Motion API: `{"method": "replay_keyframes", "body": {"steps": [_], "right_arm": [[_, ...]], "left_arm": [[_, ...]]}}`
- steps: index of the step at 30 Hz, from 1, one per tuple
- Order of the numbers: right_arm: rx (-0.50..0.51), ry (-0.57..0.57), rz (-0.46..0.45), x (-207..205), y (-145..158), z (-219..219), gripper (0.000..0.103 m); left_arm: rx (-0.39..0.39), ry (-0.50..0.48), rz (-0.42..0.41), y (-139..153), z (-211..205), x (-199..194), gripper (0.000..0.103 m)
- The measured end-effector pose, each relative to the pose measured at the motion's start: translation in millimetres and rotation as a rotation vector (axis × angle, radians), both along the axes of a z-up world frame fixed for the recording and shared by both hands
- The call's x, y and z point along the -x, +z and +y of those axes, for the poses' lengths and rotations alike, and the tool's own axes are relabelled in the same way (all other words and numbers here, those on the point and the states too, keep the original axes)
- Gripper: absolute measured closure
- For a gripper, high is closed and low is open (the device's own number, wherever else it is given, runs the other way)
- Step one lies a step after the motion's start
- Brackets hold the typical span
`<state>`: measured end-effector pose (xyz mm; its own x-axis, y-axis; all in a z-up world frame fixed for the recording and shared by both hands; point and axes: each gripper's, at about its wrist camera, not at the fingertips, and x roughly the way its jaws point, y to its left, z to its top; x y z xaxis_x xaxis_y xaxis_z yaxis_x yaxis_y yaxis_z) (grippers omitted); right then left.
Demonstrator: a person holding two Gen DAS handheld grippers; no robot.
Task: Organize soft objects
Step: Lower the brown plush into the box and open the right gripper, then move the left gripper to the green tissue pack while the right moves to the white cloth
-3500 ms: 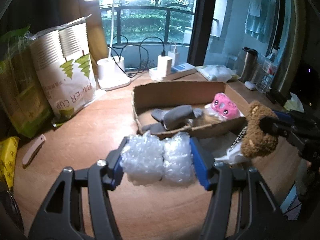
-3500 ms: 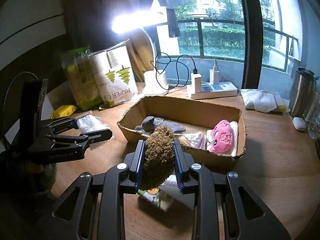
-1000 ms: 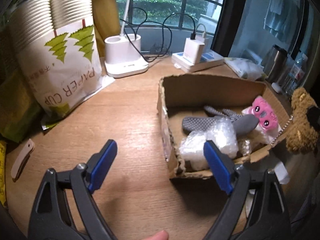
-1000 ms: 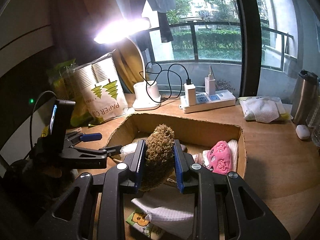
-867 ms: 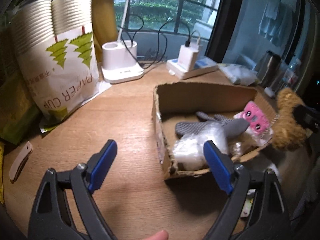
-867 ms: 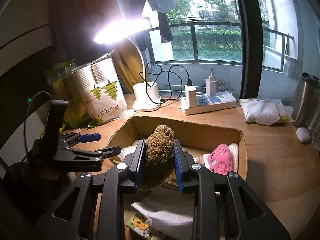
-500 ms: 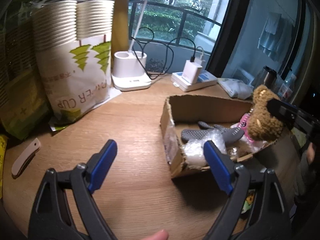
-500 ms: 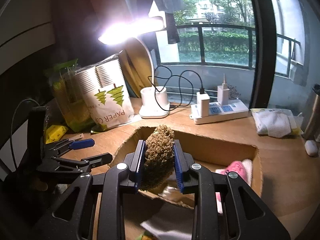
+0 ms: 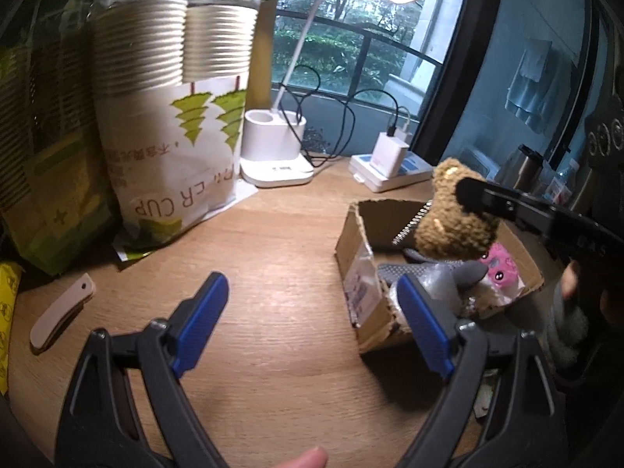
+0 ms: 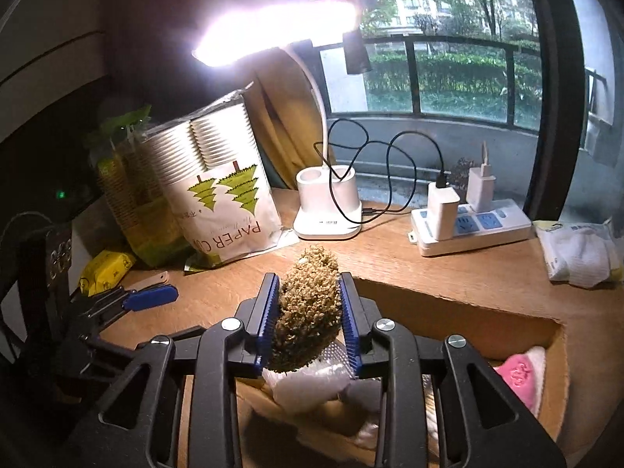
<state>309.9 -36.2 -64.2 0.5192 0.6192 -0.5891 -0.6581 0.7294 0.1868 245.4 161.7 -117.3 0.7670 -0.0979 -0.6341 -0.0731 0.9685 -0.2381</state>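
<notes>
Wooden desktop (image 9: 273,241) beside a window with a balcony railing and greenery outside; a lit desk lamp (image 10: 327,210) stands at 12 o'clock in the right wrist view.

Legible text: the paper cup pack (image 10: 218,195) carries the words "PAPER CUP", printed inverted under green tree graphics. A line of smaller print sits on it in the left wrist view, too small for us to read. A white power strip (image 10: 472,230) holding two chargers lies at 2 o'clock.

We hold the brown plush toy (image 10: 308,319) clamped between the blue pads of the right gripper (image 10: 308,325). The toy has curly, coarse, tan-brown pile and a metal bead chain hanging from it. In the left wrist view it hangs above the cardboard box (image 9: 362,269) at 3 o'clock.

Inside the box lie a grey glove (image 9: 440,273), a pink plush (image 9: 499,265) and a clear bubble-wrap bundle (image 10: 312,382).

Our left gripper (image 9: 308,323) is spread wide over bare wood, grasping nothing.
</notes>
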Motion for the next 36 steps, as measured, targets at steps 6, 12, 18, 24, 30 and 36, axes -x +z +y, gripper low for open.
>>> {"method": "replay_keyframes", "body": {"steps": [6,12,18,24,30,36], "right_arm": [[0.034,-0.008,0.020,-2.7,-6.0,6.6,0.051],[0.042,-0.026,0.008,6.7,-0.1,-2.7,0.051],[0.044,-0.031,-0.004,23.1,5.5,-15.8,0.051],[0.033,-0.040,-0.016,43.8,11.4,-34.4,0.051],[0.022,-0.042,-0.027,62.0,15.4,-50.6,0.051],[0.017,-0.051,-0.028,81.0,15.0,-69.7,0.051]], "left_arm": [[-0.009,0.008,-0.003,0.1,0.8,2.5,0.014],[-0.013,0.013,-0.016,5.9,-3.2,10.3,0.014],[-0.022,0.003,-0.033,15.5,-17.5,24.1,0.014],[-0.024,-0.006,-0.056,27.2,-31.6,40.1,0.014],[-0.030,-0.012,-0.075,37.4,-45.4,56.4,0.014],[-0.025,-0.026,-0.074,39.6,-61.8,66.8,0.014]]}}
